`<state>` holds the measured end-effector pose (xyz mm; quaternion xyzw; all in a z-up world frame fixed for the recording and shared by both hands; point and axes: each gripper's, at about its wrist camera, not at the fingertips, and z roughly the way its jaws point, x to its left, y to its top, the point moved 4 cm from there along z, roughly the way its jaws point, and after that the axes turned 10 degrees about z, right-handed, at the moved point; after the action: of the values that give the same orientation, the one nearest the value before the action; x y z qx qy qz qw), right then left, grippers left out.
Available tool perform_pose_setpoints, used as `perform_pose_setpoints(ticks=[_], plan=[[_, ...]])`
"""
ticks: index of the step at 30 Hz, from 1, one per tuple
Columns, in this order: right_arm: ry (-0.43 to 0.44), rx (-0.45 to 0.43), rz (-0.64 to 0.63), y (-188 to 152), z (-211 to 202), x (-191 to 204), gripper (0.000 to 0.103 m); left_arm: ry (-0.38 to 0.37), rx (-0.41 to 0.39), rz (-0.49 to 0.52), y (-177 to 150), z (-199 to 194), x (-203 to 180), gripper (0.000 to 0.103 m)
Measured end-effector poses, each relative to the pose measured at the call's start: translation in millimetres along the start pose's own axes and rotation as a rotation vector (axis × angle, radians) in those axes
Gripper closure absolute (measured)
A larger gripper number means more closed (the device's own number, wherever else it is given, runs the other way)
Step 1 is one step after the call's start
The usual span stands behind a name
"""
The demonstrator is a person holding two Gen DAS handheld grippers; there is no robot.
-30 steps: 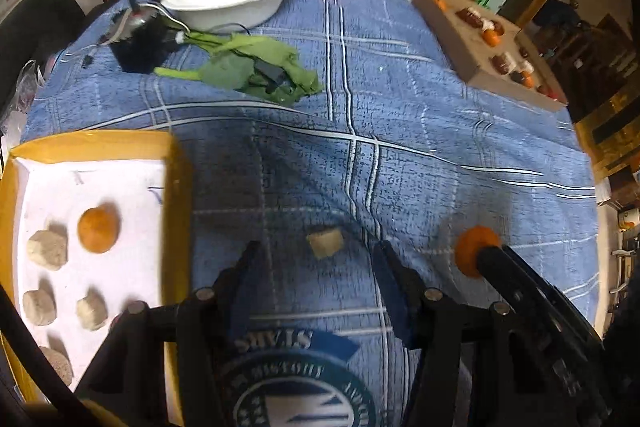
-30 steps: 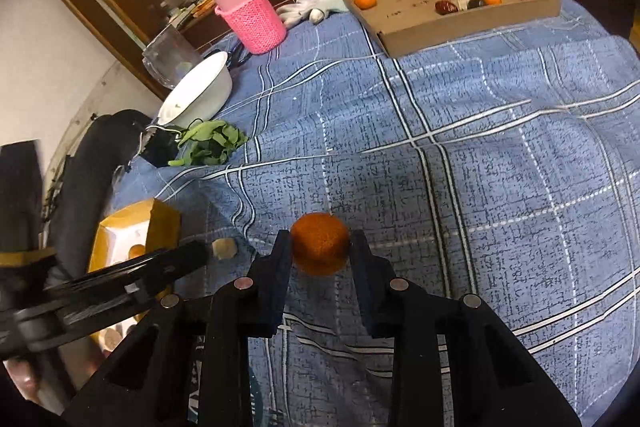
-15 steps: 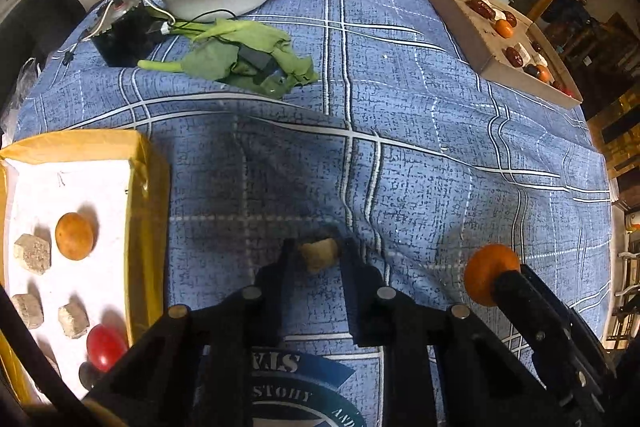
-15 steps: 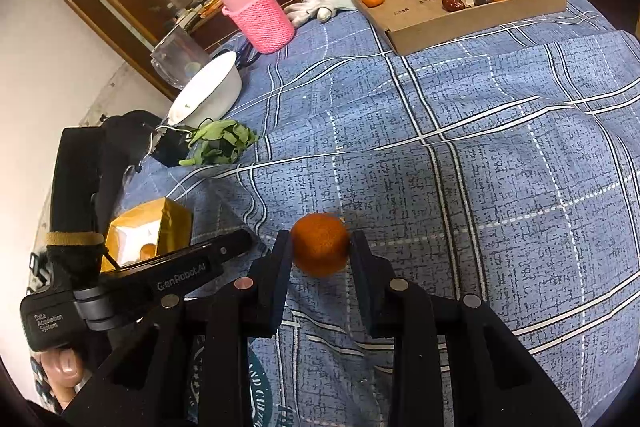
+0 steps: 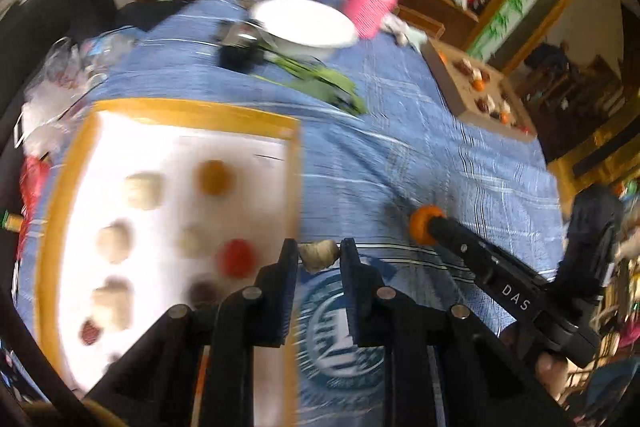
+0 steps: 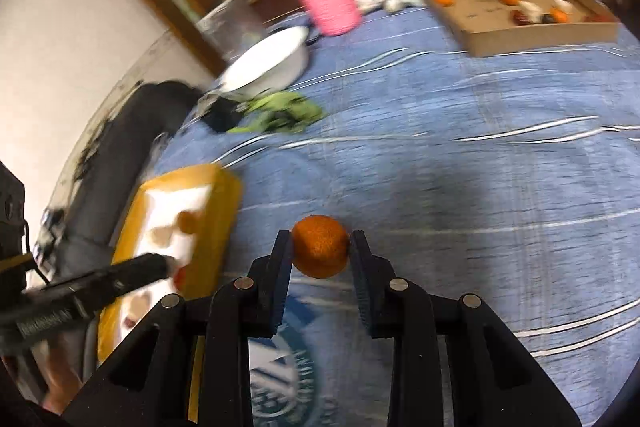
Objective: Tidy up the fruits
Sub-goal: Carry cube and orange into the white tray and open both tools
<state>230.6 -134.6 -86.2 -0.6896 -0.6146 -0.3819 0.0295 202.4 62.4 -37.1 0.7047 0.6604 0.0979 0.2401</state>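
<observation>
Fruits sit sorted in rows in the yellow tray (image 5: 188, 115) at our left, pale lumps beside an orange and red one. Just right of it, our left gripper (image 5: 319, 257) pinches a pale beige chunk (image 5: 319, 255), likely bound there. Further right, our right gripper (image 6: 320, 251) clamps a round, dimpled orange fruit (image 6: 320, 251).
</observation>
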Motion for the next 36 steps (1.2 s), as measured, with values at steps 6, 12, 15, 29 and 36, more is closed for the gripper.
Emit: perform_pose_setpoints(ticks=[6,12,15,29,36], plan=[[0.04,0.065,-0.085,-11.7,13.7,49.3,0.076,0.066,-0.072,-0.093,-3.3,-40.5,78.6,0.08],[-0.001,0.111,-0.175,-15.5,42.2,103.1,0.076,0.098,-0.06,-0.142,7.6,-32.3,140.7,0.08],[-0.046,0.145,-0.204,-16.8,66.6,120.9,0.076,0.094,-0.022,-0.14,12.5,-13.9,160.2,0.08],[-0.272,0.206,-0.307,-32.3,118.9,139.4,0.08,0.154,0.126,-0.044,6.2,46.5,179.0,0.079],[-0.295,0.199,-0.318,-33.9,120.7,142.6,0.08,0.142,0.14,-0.075,3.2,54.0,188.3,0.077]])
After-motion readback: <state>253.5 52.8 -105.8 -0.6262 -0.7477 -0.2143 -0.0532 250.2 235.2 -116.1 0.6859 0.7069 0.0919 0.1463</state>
